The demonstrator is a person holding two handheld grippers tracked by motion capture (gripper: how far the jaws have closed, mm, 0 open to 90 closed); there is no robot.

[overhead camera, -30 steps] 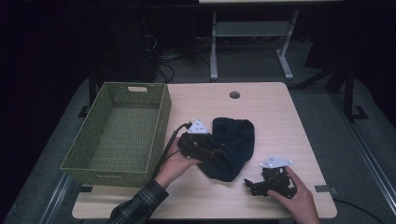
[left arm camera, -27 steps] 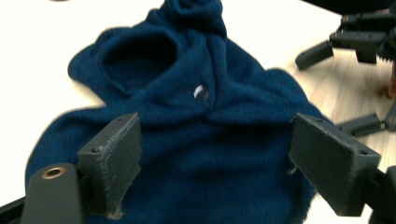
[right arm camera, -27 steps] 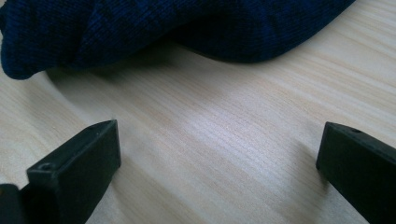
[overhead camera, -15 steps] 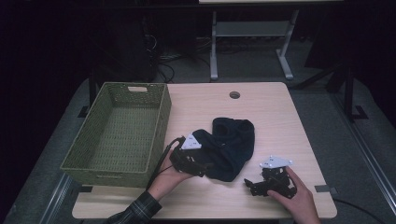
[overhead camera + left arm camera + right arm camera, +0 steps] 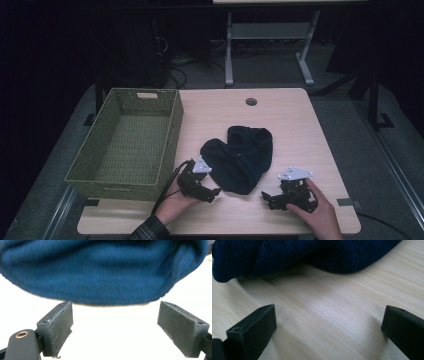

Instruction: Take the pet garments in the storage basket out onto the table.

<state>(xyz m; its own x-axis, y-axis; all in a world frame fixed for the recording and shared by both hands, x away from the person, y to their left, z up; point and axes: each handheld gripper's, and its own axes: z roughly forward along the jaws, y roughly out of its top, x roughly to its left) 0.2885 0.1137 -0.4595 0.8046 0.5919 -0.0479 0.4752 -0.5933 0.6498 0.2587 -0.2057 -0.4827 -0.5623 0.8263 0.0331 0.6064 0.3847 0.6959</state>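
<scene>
Dark knit hat (image 5: 241, 157) on table (image 5: 300, 130); left tongs (image 5: 214, 192), right tongs (image 5: 265, 197) flank near edge; basket (image 5: 127, 142) left.

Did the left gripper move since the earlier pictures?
Yes. The left gripper drew back from the dark cloth toward the table's near edge, its jaws having just opened, nothing between them.
</scene>
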